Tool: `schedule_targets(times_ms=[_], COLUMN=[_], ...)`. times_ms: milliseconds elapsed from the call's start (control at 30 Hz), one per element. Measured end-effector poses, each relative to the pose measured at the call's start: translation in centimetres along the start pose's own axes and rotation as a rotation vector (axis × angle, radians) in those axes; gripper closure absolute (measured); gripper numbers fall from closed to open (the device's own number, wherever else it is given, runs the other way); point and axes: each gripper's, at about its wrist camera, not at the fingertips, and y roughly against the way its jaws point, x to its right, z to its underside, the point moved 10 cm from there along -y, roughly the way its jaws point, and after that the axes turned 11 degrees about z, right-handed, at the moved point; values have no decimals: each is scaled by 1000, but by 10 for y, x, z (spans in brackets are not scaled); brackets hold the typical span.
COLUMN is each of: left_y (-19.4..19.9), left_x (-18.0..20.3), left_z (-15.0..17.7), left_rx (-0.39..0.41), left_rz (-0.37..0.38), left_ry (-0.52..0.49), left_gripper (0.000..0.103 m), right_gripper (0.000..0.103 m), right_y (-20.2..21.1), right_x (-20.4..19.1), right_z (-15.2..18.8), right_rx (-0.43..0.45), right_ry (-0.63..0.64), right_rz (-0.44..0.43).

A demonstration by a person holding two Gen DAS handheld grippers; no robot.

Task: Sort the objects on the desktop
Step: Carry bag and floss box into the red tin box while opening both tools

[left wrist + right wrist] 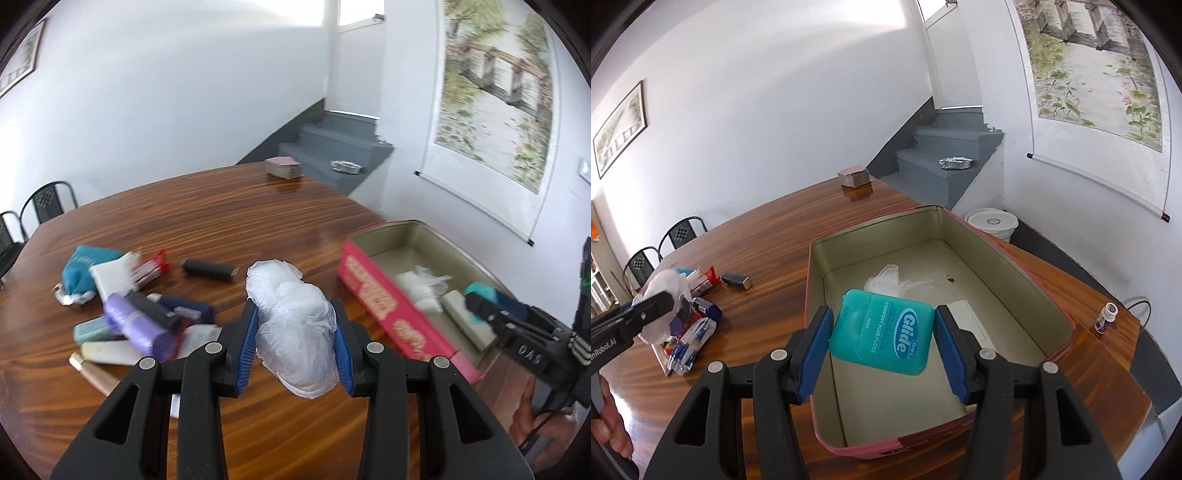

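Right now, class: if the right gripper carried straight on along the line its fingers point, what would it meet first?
Probably the tin's floor, near the crumpled plastic already inside. The right gripper holds the floss box over the open tin; depth is unclear.

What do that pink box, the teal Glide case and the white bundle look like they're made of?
Pink box: probably tin, since its thin walls have a rolled rim and a dull gold, faintly shiny inside. Teal Glide case: moulded hard plastic, smooth with a slight gloss. White bundle: thin crinkled plastic film, translucent and wrinkled; what it wraps cannot be seen.
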Motion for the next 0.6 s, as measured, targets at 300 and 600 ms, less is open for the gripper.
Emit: schedule_targets(times_ms=[300,600], left_y=[-22,-54], left_x=[47,94], left_z=[-12,-18], left_rx=[-17,-41], left_rz=[69,181], left_ry=[-57,-118], left_gripper=[63,63], right_gripper=[31,29], right_y=[5,9], right_x=[25,48], right_z=[-1,-5], right_rx=[24,46], right_ry=[-37,-88], right_rz=[3,16])
